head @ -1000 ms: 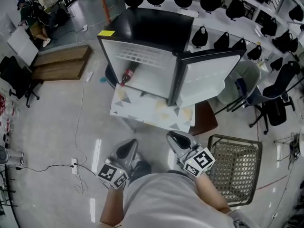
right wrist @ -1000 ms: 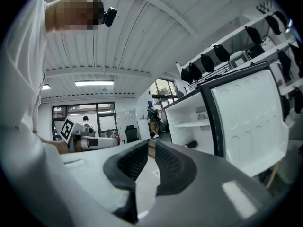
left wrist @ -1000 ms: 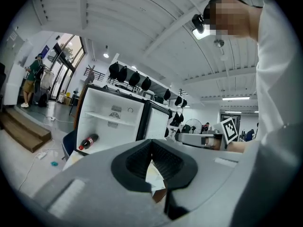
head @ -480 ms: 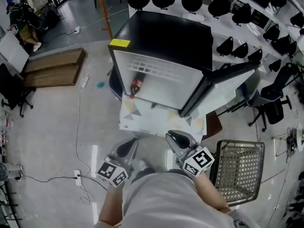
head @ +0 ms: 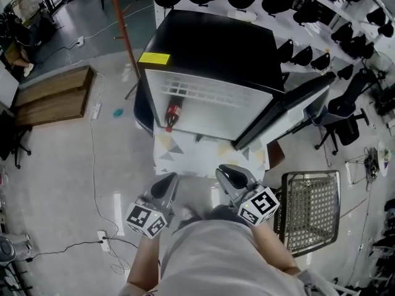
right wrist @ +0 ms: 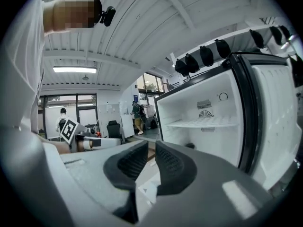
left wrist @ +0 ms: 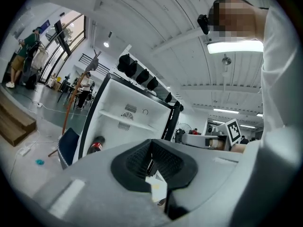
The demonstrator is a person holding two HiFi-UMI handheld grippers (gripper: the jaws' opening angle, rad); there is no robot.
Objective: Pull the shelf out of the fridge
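1. The mini fridge (head: 210, 48) stands on a small patterned tabletop (head: 185, 156). I think a hard tug could drag the whole fridge toward the edge.
2. Its door (head: 284, 113) hangs open on my right, where my right arm could knock it.
3. The white wire shelf (head: 210, 93) sits high inside, well apart from both claws. Pulled from one side, it may skew and jam.
4. A cola bottle (head: 171, 115) lies below it at the left. A dipping shelf could strike it and roll it out.
5. My left claw (head: 165, 185) is closed on nothing. My right claw (head: 231, 176) shows a slim gap, also empty. Unless I open them wider, they would glance off the shelf's front edge.
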